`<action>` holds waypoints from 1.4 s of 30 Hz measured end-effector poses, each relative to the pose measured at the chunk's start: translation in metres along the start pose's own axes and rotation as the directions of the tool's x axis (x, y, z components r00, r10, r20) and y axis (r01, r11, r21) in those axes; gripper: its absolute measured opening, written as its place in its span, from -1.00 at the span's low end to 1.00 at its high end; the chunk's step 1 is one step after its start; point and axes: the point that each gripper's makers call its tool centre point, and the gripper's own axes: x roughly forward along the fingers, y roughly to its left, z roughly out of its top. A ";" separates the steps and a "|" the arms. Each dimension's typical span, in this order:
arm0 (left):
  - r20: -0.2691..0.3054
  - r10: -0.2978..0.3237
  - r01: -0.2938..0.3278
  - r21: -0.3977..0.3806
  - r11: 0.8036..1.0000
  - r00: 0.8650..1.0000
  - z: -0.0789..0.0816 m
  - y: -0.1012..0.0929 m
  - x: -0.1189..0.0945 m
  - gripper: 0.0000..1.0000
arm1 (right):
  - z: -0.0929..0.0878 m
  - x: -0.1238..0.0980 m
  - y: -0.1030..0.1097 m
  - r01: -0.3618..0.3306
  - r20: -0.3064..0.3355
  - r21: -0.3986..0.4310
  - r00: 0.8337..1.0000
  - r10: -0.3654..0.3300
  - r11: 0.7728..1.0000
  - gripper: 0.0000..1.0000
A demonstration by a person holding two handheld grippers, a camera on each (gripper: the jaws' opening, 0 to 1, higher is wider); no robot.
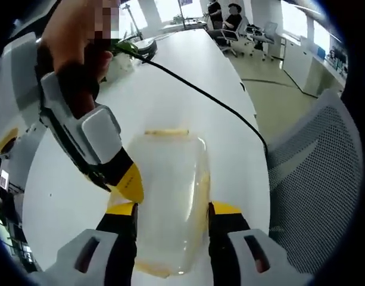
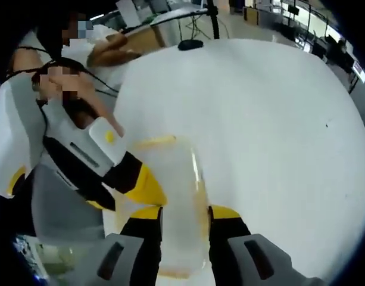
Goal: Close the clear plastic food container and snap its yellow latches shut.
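Note:
The clear plastic food container (image 1: 170, 190) lies on the white table with its lid on top; a yellow latch (image 1: 166, 131) shows at its far end. My left gripper (image 1: 173, 210) straddles the container, with both yellow-tipped jaws pressed against its long sides. The right gripper's yellow fingertip (image 1: 130, 182) touches the container's left edge, close to my left jaw. In the right gripper view the container (image 2: 181, 202) sits between my right gripper's (image 2: 185, 213) jaws, which hug its sides. The left gripper's fingertip (image 2: 147, 186) rests at its left side. A far yellow latch (image 2: 155, 142) is visible.
The long white table (image 1: 188, 77) stretches away with a black cable (image 1: 200, 92) across it. A grey mesh chair (image 1: 325, 179) stands close on the right. A black round object (image 2: 190, 44) lies at the table's far end. People sit in the background.

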 end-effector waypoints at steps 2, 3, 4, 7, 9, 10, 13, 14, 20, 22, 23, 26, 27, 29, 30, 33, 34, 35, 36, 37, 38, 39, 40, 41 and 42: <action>0.000 -0.008 0.008 -0.006 1.000 1.000 0.001 -0.002 0.000 0.02 | 0.000 0.000 0.001 0.011 0.001 -0.012 1.000 -0.011 1.000 -0.43; -0.001 -0.010 0.010 -0.007 1.000 1.000 0.001 -0.003 0.000 0.03 | 0.000 -0.001 0.001 0.016 0.001 -0.014 1.000 -0.016 1.000 -0.43; 0.001 -0.011 0.011 -0.008 1.000 1.000 0.001 -0.003 0.000 0.04 | 0.000 -0.001 0.001 0.021 0.001 -0.015 1.000 -0.021 1.000 -0.43; 0.010 -0.023 0.023 -0.041 0.999 1.000 0.005 -0.002 -0.003 0.11 | -0.001 -0.001 0.005 0.031 0.002 -0.029 1.000 -0.031 0.999 -0.34; 0.016 -0.033 0.034 -0.067 0.997 0.999 0.006 -0.002 -0.004 0.16 | -0.002 -0.001 0.004 0.041 0.015 -0.028 0.999 -0.040 0.999 -0.31; 0.015 -0.037 0.038 -0.073 0.997 0.999 0.005 -0.002 -0.005 0.19 | -0.002 -0.002 0.005 0.042 0.021 -0.023 0.999 -0.042 0.999 -0.28; 0.018 -0.043 0.045 -0.088 0.995 0.999 0.005 0.000 -0.008 0.28 | -0.003 -0.005 0.009 0.040 0.045 -0.007 0.998 -0.040 0.999 -0.21; 0.020 -0.046 0.047 -0.093 0.995 0.999 0.005 0.001 -0.009 0.32 | -0.004 -0.007 0.011 0.039 0.052 -0.005 0.998 -0.039 0.999 -0.19; 0.006 -0.068 0.069 -0.087 0.994 0.998 0.001 -0.001 -0.012 0.49 | -0.013 -0.012 0.014 0.054 0.052 -0.007 0.997 -0.053 0.999 -0.09; 0.004 -0.074 0.074 -0.077 0.994 0.997 0.000 -0.002 -0.012 0.51 | -0.013 -0.016 0.015 0.059 0.069 0.001 0.996 -0.059 0.998 -0.07; 0.004 -0.077 0.077 -0.078 0.994 0.997 0.000 -0.003 -0.012 0.52 | -0.013 -0.016 0.015 0.060 0.075 0.007 0.995 -0.061 0.998 -0.05; 0.009 -0.091 0.091 -0.078 0.993 0.996 0.001 -0.004 -0.012 0.59 | -0.017 -0.017 0.016 0.069 0.076 0.010 0.995 -0.069 0.998 0.07; 0.007 -0.097 0.097 -0.079 0.992 0.995 0.001 -0.004 -0.011 0.62 | -0.019 -0.017 0.015 0.076 0.073 0.005 0.994 -0.076 0.997 0.11; -0.002 -0.109 0.108 -0.076 0.991 0.994 -0.001 -0.004 -0.011 0.66 | -0.023 -0.017 0.014 0.080 0.070 0.005 0.994 -0.080 0.997 0.16; -0.005 -0.110 0.110 -0.076 0.991 0.994 -0.002 -0.003 -0.011 0.66 | -0.024 -0.017 0.015 0.080 0.072 0.004 0.994 -0.081 0.997 0.20; -0.012 -0.119 0.117 -0.076 0.990 0.993 -0.005 0.000 -0.010 0.67 | -0.026 -0.016 0.019 0.078 0.078 -0.007 0.994 -0.077 0.997 0.29; -0.016 -0.122 0.121 -0.076 0.990 0.992 -0.006 0.002 -0.010 0.68 | -0.028 -0.015 0.021 0.077 0.070 -0.017 0.995 -0.076 0.997 0.31; -0.020 -0.126 0.124 -0.081 0.989 0.992 -0.007 0.004 -0.011 0.68 | -0.029 -0.015 0.022 0.078 0.063 -0.036 0.995 -0.076 0.996 0.34; -0.022 -0.132 0.130 -0.087 0.988 0.991 -0.009 0.005 -0.011 0.68 | -0.031 -0.014 0.024 0.078 0.053 -0.052 0.996 -0.075 0.996 0.36; -0.023 -0.135 0.133 -0.089 0.987 0.991 -0.010 0.007 -0.010 0.69 | -0.031 -0.014 0.025 0.080 0.052 -0.054 0.996 -0.077 0.995 0.38; -0.025 -0.139 0.136 -0.090 0.987 0.990 -0.011 0.008 -0.010 0.70 | -0.032 -0.014 0.026 0.081 0.052 -0.057 0.996 -0.078 0.995 0.41; -0.033 -0.143 0.140 -0.090 0.986 0.989 -0.014 0.009 -0.011 0.70 | -0.033 -0.014 0.028 0.079 0.051 -0.071 0.996 -0.075 0.994 0.43; -0.037 -0.145 0.141 -0.088 0.986 0.989 -0.015 0.011 -0.011 0.70 | -0.034 -0.013 0.030 0.075 0.048 -0.078 0.996 -0.072 0.994 0.45; -0.042 -0.148 0.144 -0.085 0.986 0.988 -0.016 0.012 -0.011 0.69 | -0.036 -0.012 0.031 0.074 0.042 -0.085 0.997 -0.071 0.994 0.47; -0.041 -0.149 0.145 -0.080 0.986 0.988 -0.017 0.013 -0.010 0.68 | -0.038 -0.012 0.031 0.074 0.034 -0.095 0.997 -0.072 0.993 0.48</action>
